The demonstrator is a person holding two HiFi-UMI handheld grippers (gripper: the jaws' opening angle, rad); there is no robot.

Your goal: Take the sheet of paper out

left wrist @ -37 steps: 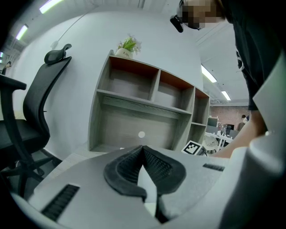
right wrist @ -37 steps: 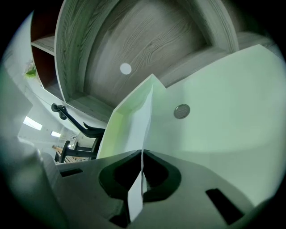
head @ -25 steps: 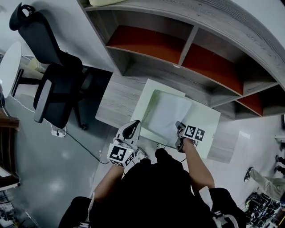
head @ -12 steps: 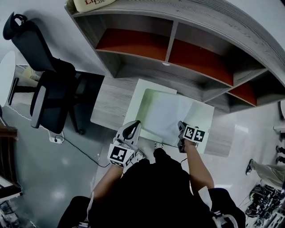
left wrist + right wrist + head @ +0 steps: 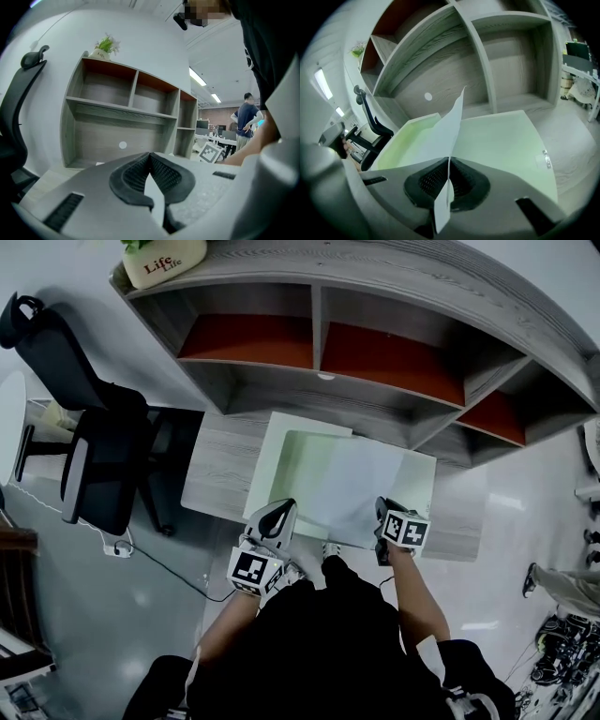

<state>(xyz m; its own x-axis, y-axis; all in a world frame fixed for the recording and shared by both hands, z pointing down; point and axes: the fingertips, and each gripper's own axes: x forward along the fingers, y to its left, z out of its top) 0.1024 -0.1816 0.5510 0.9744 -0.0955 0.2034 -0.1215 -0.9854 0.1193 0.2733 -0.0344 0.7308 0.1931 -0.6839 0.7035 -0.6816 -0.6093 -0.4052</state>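
Observation:
A pale green folder [image 5: 270,457] lies open on the grey wooden desk [image 5: 214,474] below the shelves. A white sheet of paper [image 5: 352,486] rests across its inside. My right gripper [image 5: 382,509] is at the folder's near right edge, shut on the sheet's near edge. In the right gripper view the paper [image 5: 453,123] rises edge-on from between the pads of that gripper [image 5: 449,162], above the green folder [image 5: 506,140]. My left gripper [image 5: 279,510] hovers at the folder's near left edge. Its jaws [image 5: 150,154] meet at the tips, and nothing shows beyond them.
A grey shelf unit [image 5: 375,296] with red-backed bays stands behind the desk. A plant pot [image 5: 164,261] is on top. A black office chair [image 5: 103,456] sits left of the desk, with a cable on the floor. A person [image 5: 247,117] stands far off.
The sheet lies flatter and reaches closer to the folder's near edge, drawn by my right gripper. The view has tipped up, so the plant pot now shows.

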